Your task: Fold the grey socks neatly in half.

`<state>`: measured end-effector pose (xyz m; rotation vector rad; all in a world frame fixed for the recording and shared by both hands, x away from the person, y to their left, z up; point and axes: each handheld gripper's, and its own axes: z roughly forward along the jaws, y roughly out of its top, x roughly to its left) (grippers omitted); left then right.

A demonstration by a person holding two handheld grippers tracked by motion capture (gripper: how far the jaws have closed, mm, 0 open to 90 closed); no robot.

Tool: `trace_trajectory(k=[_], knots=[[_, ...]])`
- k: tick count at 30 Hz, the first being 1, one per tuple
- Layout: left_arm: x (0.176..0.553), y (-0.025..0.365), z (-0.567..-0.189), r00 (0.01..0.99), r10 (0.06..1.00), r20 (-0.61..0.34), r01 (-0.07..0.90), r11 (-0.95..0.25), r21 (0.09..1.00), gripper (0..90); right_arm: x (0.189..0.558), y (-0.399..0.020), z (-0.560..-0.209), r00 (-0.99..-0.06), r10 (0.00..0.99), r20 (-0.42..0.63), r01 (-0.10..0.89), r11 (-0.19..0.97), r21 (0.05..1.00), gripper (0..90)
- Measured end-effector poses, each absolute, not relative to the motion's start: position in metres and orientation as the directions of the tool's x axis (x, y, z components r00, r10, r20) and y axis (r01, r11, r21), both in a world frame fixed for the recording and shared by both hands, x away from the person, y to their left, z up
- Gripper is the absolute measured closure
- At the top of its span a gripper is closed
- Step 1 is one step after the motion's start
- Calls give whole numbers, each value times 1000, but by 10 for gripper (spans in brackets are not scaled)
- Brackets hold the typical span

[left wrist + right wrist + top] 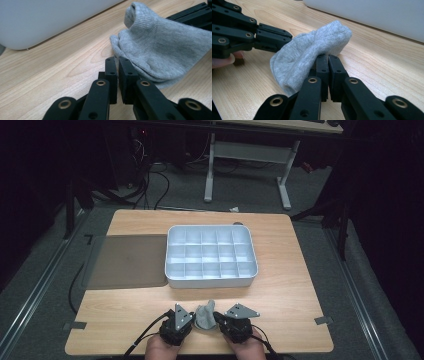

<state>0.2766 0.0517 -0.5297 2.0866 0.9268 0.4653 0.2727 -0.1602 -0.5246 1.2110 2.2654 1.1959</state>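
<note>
A grey sock (205, 316) lies bunched up near the table's front edge, one end standing in a peak. My left gripper (193, 322) is just to its left and my right gripper (218, 321) just to its right, both pointing inward at it. In the left gripper view the sock (160, 47) rests against the outside of one jaw, and the left gripper (118, 60) stands shut but for a thin slit, with nothing in it. In the right gripper view the right gripper (328, 58) is shut, and the sock (312, 52) drapes over and beside its tips.
A white tray (210, 282) with several empty compartments sits mid-table, just beyond the sock. A grey mat (127, 262) lies to the tray's left. The wooden table (290, 295) has bare room at right. A desk frame and cables stand on the floor behind.
</note>
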Motion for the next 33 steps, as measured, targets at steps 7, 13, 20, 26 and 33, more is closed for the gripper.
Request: trace_trajectory(k=[7, 13, 20, 26, 33], knots=[[275, 45, -532, 679, 734, 11, 453, -431, 780, 854, 272, -161, -523, -595, 796, 113, 538, 289, 792, 875], [276, 37, -531, 686, 728, 12, 446, -433, 783, 853, 273, -161, -522, -589, 800, 116, 537, 280, 796, 875], [281, 25, -531, 699, 715, 17, 437, -446, 781, 856, 274, -163, -520, -580, 806, 115, 531, 267, 804, 876], [282, 18, -530, 710, 703, 26, 429, -461, 777, 857, 276, -167, -518, -574, 809, 128, 530, 248, 811, 877], [281, 16, -532, 719, 694, 42, 422, -483, 767, 859, 273, -164, -517, -596, 791, 136, 516, 248, 820, 885]])
